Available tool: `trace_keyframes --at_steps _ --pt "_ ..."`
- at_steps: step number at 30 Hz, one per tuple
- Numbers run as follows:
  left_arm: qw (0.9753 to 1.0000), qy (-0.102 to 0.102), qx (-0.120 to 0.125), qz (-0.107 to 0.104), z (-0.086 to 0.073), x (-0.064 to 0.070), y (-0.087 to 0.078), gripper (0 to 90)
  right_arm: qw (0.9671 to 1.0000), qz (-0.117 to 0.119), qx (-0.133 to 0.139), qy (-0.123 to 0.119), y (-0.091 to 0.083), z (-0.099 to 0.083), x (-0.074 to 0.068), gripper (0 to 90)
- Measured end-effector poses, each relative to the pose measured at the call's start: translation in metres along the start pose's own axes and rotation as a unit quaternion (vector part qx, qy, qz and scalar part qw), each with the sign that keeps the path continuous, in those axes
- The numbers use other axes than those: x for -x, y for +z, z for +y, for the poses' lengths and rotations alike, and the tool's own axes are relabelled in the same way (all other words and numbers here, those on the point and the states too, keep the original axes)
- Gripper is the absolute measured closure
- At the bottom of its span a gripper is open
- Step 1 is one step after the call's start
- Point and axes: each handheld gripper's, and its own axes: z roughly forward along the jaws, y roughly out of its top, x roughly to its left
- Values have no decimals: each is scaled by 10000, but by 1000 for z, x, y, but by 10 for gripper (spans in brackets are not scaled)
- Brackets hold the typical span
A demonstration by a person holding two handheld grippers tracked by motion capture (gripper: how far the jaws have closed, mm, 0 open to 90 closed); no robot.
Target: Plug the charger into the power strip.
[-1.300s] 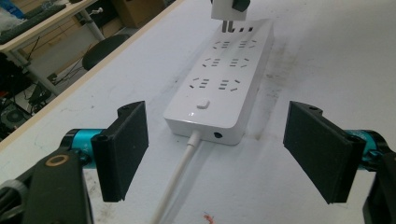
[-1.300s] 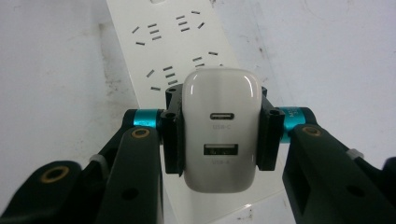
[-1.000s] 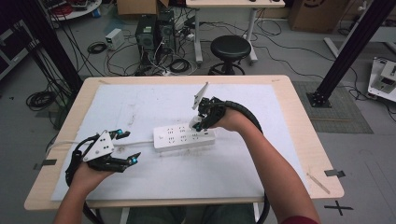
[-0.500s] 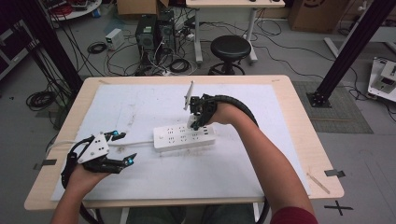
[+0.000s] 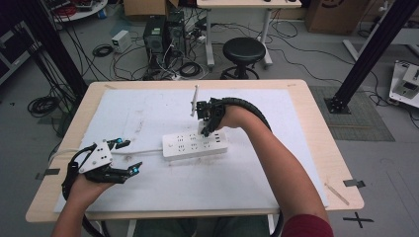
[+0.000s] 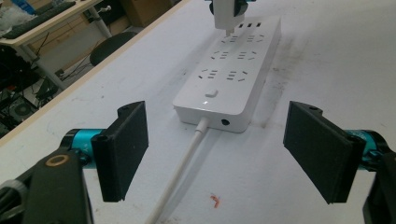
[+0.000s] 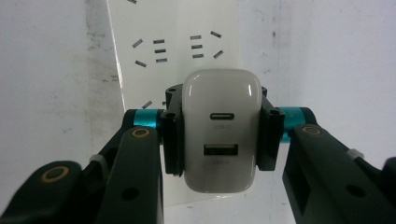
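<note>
Right hand-held gripper (image 7: 219, 135) around charger (image 7: 219, 130)

White power strip (image 5: 194, 143) lying flat at frame centre, white USB charger (image 7: 220, 130) upright above its right end, prongs at a socket

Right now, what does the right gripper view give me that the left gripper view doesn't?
Right gripper view alone: the charger's port face, USB-C above USB-A, clamped in the right claw. Left gripper view alone: the power strip's switch, its cable, and the open left claw. Both: charger over the strip's sockets.
</note>
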Motion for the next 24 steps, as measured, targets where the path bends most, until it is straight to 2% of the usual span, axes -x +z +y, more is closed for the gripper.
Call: trace_keyframes --at_steps 5,8,15,18,21,24 --pt "10000 -6 -12 20 -2 -1 -2 222 9998 53 -138 -113 0 4 1 630" --pt "10000 -17 -16 32 -3 0 -2 221 9989 111 -308 -332 3 8 2 631" --pt "10000 -55 -21 47 -6 -1 -4 221 9978 147 -456 -457 8 12 2 631" --pt "10000 -71 -34 53 -7 -1 -5 221 9978 161 -492 -411 9 14 2 631" --pt "9999 -79 -49 59 -9 -2 -5 221 9973 206 -470 -522 9 15 3 631" --pt "9999 -89 -56 54 -10 -2 -4 221 9962 219 -661 -517 10 15 2 631"
